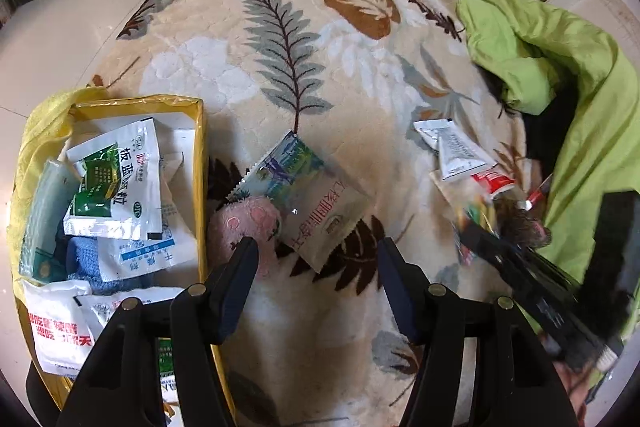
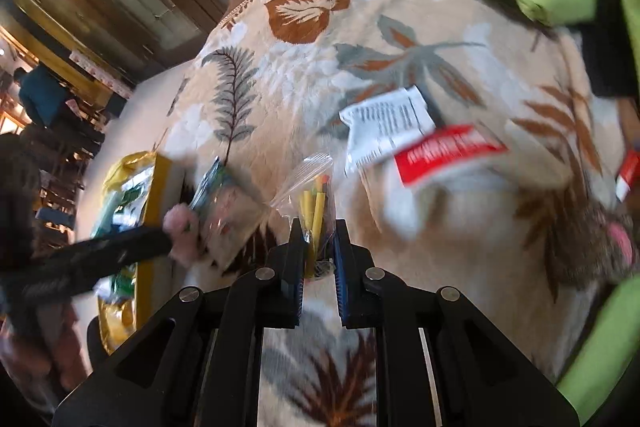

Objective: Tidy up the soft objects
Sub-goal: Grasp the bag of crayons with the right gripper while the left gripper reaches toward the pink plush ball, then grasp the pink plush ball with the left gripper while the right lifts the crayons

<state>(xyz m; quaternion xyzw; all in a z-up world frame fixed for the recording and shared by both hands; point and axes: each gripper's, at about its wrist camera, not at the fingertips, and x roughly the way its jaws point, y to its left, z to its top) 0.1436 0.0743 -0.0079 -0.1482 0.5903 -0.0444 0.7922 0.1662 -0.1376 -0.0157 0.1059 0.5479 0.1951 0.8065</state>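
The right gripper (image 2: 318,233) has its two black jaws drawn close together on a clear plastic bag of yellow and orange sticks (image 2: 314,203), the pads pressing the bag's lower part while its crinkled top fans out above them. The left gripper (image 1: 316,251) stands with its jaws apart and nothing between them; its left fingertip (image 1: 246,247) is at a fluffy pink soft toy (image 1: 248,223), though whether it touches the toy cannot be told. Both work over a cream fleece blanket printed with brown and grey leaves (image 1: 320,47). Just beyond the left gripper, partly overlapping the pink toy, lies a flat foil sachet with a green and blue picture and red lettering (image 1: 304,195). At the blanket's left edge sits an open yellow rectangular box (image 1: 200,163), filled with white and green printed sachets (image 1: 116,179) and a blue cloth (image 1: 84,259). Toward the right edge lie a white printed sachet (image 2: 384,123) and, overlapping it, a red and white sachet (image 2: 444,151); a brown furry toy with a pink patch (image 2: 592,243) is near them, blurred. A crumpled lime-green garment (image 1: 540,43) covers the blanket's right edge.
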